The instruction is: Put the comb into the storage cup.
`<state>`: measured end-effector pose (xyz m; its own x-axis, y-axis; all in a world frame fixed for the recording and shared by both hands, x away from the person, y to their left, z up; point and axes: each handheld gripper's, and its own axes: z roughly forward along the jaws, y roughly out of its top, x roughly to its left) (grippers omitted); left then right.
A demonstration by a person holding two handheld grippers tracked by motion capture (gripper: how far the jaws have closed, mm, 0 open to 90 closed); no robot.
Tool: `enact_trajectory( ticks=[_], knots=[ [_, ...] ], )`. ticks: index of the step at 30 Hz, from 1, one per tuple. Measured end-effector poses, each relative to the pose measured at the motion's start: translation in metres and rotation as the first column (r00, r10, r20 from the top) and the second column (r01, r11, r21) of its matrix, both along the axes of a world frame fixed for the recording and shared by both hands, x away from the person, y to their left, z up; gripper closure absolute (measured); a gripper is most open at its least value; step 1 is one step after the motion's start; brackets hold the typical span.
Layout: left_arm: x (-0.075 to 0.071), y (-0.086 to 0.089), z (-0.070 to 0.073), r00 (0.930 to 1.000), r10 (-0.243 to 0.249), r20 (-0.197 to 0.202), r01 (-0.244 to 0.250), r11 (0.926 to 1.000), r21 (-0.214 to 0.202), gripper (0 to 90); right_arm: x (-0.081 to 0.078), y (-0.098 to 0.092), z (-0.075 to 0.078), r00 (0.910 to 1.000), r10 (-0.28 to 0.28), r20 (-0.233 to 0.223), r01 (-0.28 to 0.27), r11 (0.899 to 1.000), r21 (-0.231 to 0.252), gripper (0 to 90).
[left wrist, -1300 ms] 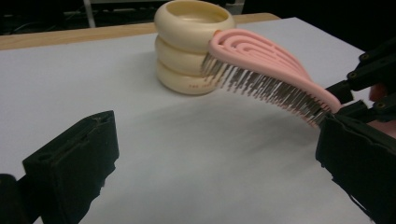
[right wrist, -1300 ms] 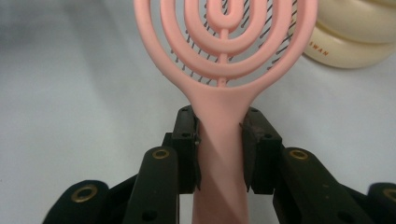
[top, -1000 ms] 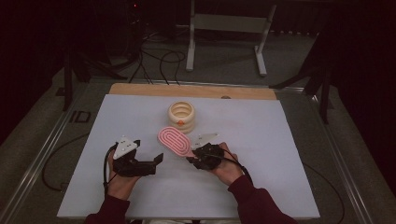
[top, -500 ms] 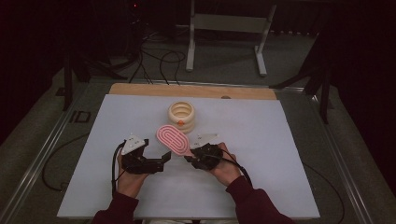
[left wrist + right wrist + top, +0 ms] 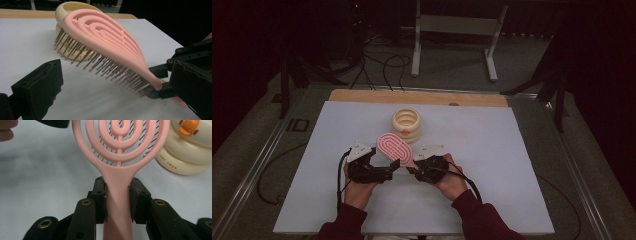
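The pink hairbrush point(image 5: 394, 149) sits at the centre of the high view, lifted off the white table point(image 5: 492, 150), bristles down. The right claw point(image 5: 118, 195) pinches its handle. The left claw point(image 5: 392, 166), jaws spread, sits just left of it. A cream ringed container point(image 5: 406, 124) stands behind.

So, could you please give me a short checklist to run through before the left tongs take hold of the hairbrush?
1. Right tongs shut on the handle of the hairbrush: ok.
2. Hairbrush lifted off the table, bristles facing down: ok.
3. Left tongs open: ok.
4. Left tongs around the brush head: not ok, they sit beside and below it.
5. Brush clear of the cream ring stack: cannot tell, they overlap.
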<state>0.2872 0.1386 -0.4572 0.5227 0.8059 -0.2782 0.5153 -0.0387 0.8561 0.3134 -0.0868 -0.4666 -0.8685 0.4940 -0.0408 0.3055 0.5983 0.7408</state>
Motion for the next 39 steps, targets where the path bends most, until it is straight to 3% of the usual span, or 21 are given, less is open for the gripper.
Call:
enact_trajectory(
  ticks=[9, 13, 20, 24, 34, 39],
  knots=[
    [0.004, -0.011, 0.002, 0.9998, -0.002, -0.017, 0.001, 1.0000, -0.009, 0.0, -0.004, 0.004, -0.001, 0.9997, 0.013, 0.021, -0.013, 1.000, 0.019, 70.1],
    [0.004, -0.014, 0.004, 0.9992, 0.036, -0.017, -0.036, 0.9993, 0.001, 4.2, -0.005, 0.005, 0.000, 0.9997, 0.013, 0.022, -0.013, 1.000, 0.025, 70.1],
    [0.004, -0.010, 0.005, 0.9975, 0.066, -0.023, -0.067, 0.9975, -0.022, 23.3, -0.006, 0.005, -0.001, 0.9987, 0.009, 0.051, -0.009, 1.000, 0.006, 70.1],
    [0.004, -0.005, 0.005, 0.9966, 0.078, -0.025, -0.080, 0.9948, -0.064, 34.7, -0.007, 0.006, -0.001, 0.9978, 0.010, 0.066, -0.010, 1.000, -0.009, 70.2],
    [0.006, -0.003, 0.006, 0.9982, 0.050, -0.031, -0.054, 0.9921, -0.114, 44.8, -0.007, 0.009, -0.003, 0.9963, 0.015, 0.084, -0.012, 0.999, -0.030, 70.2],
    [0.005, -0.003, 0.012, 0.9998, 0.017, -0.007, -0.018, 0.9869, -0.161, 51.6, -0.007, 0.008, -0.003, 0.9954, 0.015, 0.095, -0.013, 0.999, -0.032, 70.2]
  ],
)
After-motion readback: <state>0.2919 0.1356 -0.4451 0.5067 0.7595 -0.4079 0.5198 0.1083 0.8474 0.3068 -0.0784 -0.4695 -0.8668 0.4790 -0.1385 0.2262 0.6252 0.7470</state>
